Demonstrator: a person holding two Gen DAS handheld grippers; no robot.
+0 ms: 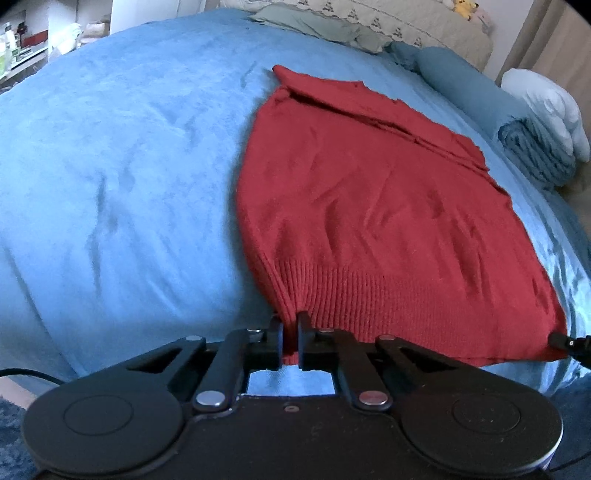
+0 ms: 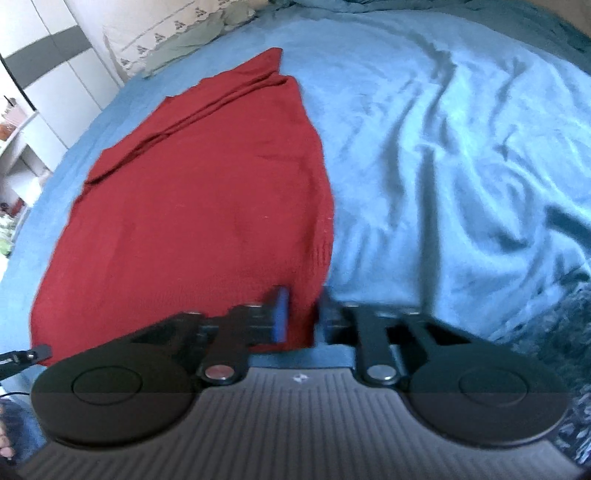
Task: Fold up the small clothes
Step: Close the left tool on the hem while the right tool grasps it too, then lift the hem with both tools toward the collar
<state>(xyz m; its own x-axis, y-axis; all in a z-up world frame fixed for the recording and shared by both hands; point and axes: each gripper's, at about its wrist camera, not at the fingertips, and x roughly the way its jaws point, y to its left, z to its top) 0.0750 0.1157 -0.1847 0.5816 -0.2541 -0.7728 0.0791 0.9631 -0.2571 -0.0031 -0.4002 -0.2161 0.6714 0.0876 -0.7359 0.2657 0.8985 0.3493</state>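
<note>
A red knit sweater (image 1: 376, 206) lies flat on the blue bedspread (image 1: 122, 166), its ribbed hem toward me and its sleeves folded in at the far end. My left gripper (image 1: 290, 332) is shut on the hem's near left corner. In the right wrist view the sweater (image 2: 192, 206) fills the left half. My right gripper (image 2: 301, 317) is closed on the hem's near right corner, with red cloth between its fingers; this view is blurred. Each gripper's tip shows at the edge of the other's view.
A rolled blue blanket (image 1: 517, 125) and a white pillow (image 1: 550, 107) lie at the bed's right side. A grey-green cloth (image 1: 314, 26) and a patterned cover (image 1: 417, 26) lie at the far end. Shelves (image 2: 14, 155) stand at the left. The bedspread (image 2: 461, 166) is wrinkled to the right.
</note>
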